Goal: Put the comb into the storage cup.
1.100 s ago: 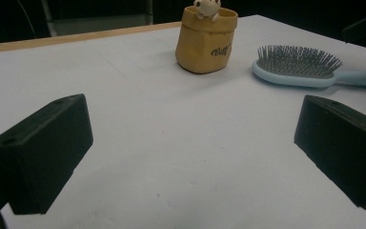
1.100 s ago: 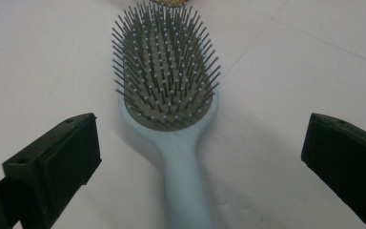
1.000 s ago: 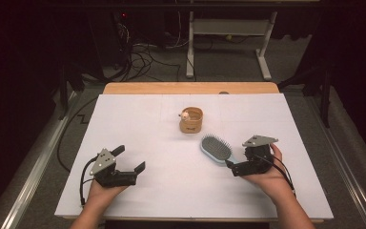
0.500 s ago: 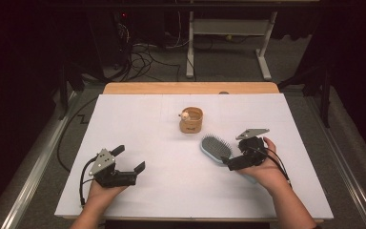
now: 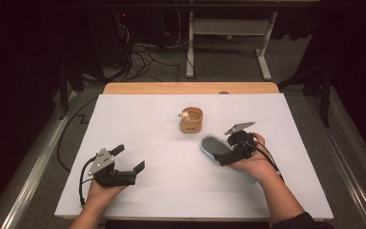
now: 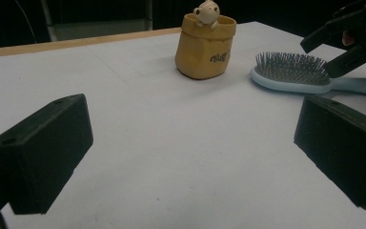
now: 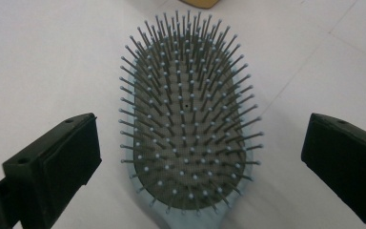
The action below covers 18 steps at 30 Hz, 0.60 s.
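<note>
Right gripper (image 5: 229,149) tilted down over hairbrush (image 5: 213,145)

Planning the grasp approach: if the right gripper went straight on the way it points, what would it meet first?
Probably the hairbrush: the right gripper is open, and the bristled head lies between its fingers, dead ahead.

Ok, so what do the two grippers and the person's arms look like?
Both grippers are black, each with two blocky, flat-faced jaws. The left gripper carries a grey three-cornered plate and a black cable; the right gripper has the same grey plate and cable. The forearms are bare, with a dark sleeve on the right arm.
</note>
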Each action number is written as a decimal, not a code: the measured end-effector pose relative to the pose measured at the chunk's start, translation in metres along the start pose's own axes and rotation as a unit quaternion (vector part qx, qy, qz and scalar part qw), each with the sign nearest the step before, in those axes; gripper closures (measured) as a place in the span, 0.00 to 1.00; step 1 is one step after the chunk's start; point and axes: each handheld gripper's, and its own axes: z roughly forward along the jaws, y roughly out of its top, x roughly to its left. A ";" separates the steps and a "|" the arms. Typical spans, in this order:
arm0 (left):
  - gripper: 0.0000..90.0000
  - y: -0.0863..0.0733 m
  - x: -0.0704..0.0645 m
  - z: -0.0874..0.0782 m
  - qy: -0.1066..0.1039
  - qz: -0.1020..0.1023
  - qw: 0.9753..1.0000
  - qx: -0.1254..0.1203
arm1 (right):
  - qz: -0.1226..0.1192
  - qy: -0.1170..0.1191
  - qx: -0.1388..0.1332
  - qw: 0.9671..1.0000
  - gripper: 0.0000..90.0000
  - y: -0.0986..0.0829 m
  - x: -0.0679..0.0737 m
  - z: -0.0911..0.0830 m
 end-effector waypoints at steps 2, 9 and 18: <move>0.00 0.000 0.000 0.000 0.001 -0.001 1.000 0.000 | 0.000 0.003 0.008 1.000 0.00 0.002 0.001 0.005; 0.00 0.000 0.001 -0.001 0.002 -0.003 1.000 -0.004 | -0.001 0.014 0.033 0.999 0.03 0.005 -0.001 0.018; 0.00 0.000 0.000 0.000 0.001 -0.001 1.000 -0.003 | -0.010 0.016 0.055 0.998 0.04 0.007 0.000 0.027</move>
